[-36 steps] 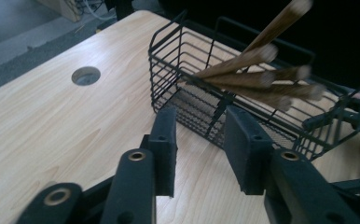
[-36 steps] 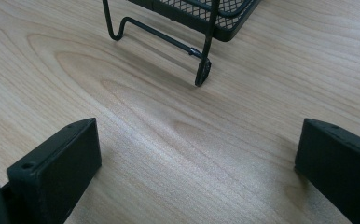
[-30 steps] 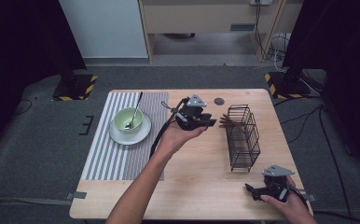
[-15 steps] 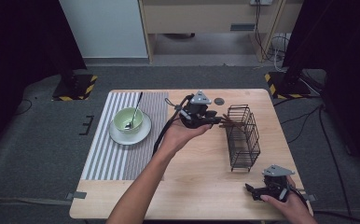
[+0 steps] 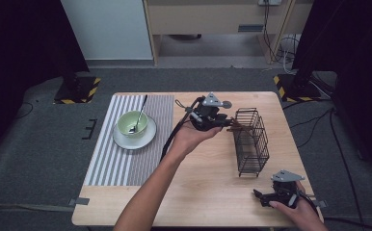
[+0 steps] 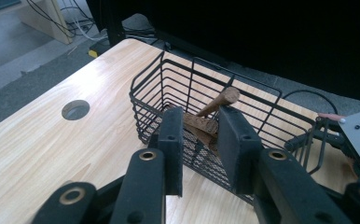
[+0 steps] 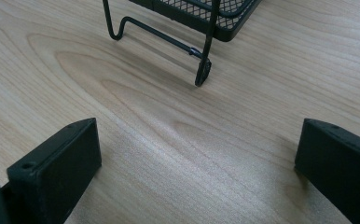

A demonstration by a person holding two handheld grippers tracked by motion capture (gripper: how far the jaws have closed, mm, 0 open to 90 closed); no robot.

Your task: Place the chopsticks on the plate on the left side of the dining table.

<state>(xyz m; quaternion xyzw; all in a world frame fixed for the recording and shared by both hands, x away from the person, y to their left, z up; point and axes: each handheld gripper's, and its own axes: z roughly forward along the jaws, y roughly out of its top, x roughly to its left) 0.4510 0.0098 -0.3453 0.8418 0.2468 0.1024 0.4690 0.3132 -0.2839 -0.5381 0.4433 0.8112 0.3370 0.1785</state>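
- Against the frame 1.0 s ago, the left gripper [image 5: 221,122] has moved right, closer to the black wire basket [image 5: 250,140], and now sits at the basket's left end; the right gripper [image 5: 260,195] has stayed near the table's front edge, just in front of the basket.
- The brown wooden pieces [image 6: 206,122] that stuck out left of the basket earlier now lie mostly inside it, 1 end leaning up over the rim.
- The left gripper's jaws stand a narrow gap apart; the wood shows beyond that gap, and I cannot tell whether they pinch it.
- The right gripper's jaws are spread wide over bare wood, holding nothing; a basket foot [image 7: 202,71] stands ahead of them.
- How many wooden pieces there are is hard to make out.
- Well left of the basket: 1 striped mat [image 5: 108,154], 1 white plate [image 5: 121,140], 1 green bowl [image 5: 126,126], 1 spoon [image 5: 139,114] in it.
- 1 basket, 2 grippers.
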